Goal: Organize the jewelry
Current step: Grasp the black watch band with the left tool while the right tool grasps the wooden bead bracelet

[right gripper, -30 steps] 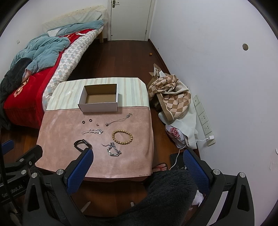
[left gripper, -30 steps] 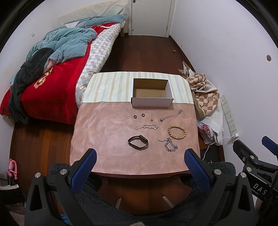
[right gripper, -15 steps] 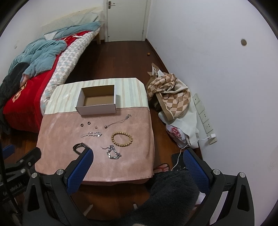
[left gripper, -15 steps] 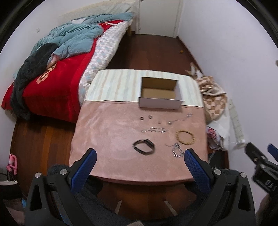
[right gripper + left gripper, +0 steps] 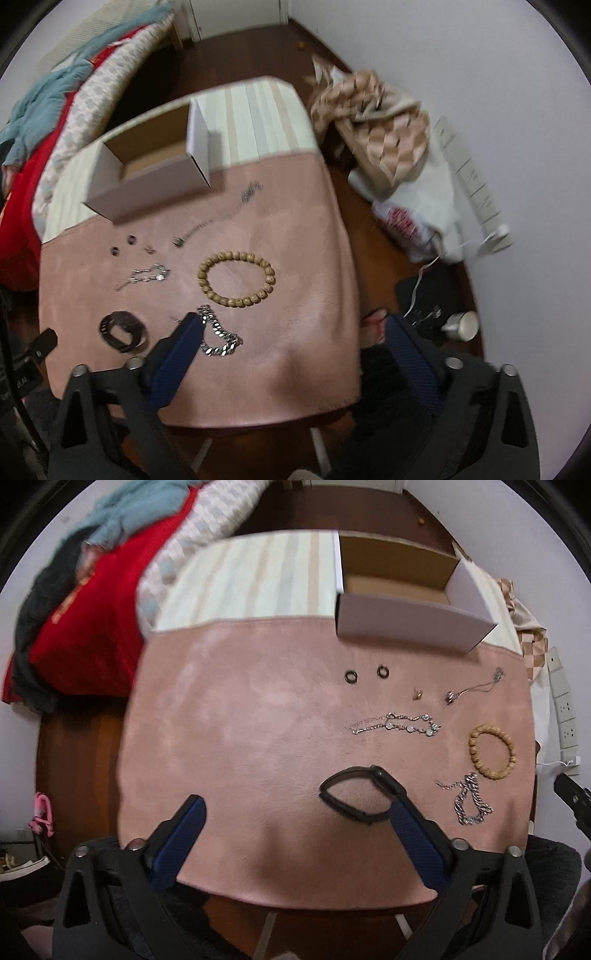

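Left wrist view: left gripper (image 5: 295, 812) hanging wide open, empty, black band (image 5: 360, 794) lying beside its right finger on the pink cloth (image 5: 240, 738). Right wrist view: right gripper (image 5: 291, 336) gaping empty; only here, a white cup (image 5: 461, 325) is lying on the floor.

place: home bedroom | evidence: unmade bed (image 5: 110, 572), door (image 5: 236, 14), wood floor (image 5: 236, 66)

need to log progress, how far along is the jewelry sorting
Nothing is sorted yet: what shows of the box is bare. Both the left gripper and right gripper are open and hold nothing. All pieces lie on the pink cloth: black band, bead bracelet, thick chain, thin bracelet, necklace, two rings and a small piece.
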`<action>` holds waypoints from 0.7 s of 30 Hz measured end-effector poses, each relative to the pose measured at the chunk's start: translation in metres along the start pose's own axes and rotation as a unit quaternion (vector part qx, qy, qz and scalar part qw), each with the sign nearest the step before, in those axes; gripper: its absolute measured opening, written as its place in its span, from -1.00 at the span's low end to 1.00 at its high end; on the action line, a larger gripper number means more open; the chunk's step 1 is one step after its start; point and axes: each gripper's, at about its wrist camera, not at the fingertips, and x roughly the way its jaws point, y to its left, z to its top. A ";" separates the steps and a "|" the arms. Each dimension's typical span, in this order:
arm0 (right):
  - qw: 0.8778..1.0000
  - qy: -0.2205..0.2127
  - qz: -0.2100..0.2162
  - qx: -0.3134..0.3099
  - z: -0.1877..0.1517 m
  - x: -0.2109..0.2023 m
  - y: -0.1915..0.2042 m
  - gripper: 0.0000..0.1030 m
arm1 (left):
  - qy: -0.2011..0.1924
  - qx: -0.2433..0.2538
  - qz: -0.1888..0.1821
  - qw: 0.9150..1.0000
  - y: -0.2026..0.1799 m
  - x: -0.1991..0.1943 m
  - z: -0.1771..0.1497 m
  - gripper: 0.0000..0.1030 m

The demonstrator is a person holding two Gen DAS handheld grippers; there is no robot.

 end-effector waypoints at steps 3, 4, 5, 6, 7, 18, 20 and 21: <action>1.000 0.012 -0.006 0.002 0.004 0.032 0.002 0.70 | 0.039 -0.015 -0.020 0.999 0.003 0.030 0.006 0.49; 1.000 0.015 -0.005 0.003 0.006 0.040 0.003 0.66 | 0.048 -0.021 -0.025 0.998 0.006 0.037 0.006 0.44; 1.000 0.019 -0.004 0.004 0.007 0.048 0.004 0.65 | 0.056 -0.026 -0.027 0.998 0.007 0.043 0.007 0.40; 1.000 0.021 -0.003 0.004 0.009 0.054 0.006 0.65 | 0.062 -0.029 -0.029 0.997 0.009 0.049 0.006 0.39; 1.000 0.022 -0.005 0.003 0.010 0.060 0.007 0.64 | 0.067 -0.031 -0.032 0.997 0.010 0.055 0.006 0.39; 0.999 0.050 -0.013 -0.001 0.016 0.098 0.014 0.40 | 0.051 -0.004 -0.041 0.998 0.001 0.072 -0.001 -0.69; 0.999 0.041 -0.006 0.001 0.015 0.098 0.012 0.25 | 0.040 0.005 -0.040 0.998 -0.003 0.070 -0.001 -0.81; 0.999 0.035 -0.004 -0.002 0.014 0.097 0.012 0.21 | 0.038 0.008 -0.039 0.998 -0.004 0.066 0.000 -0.82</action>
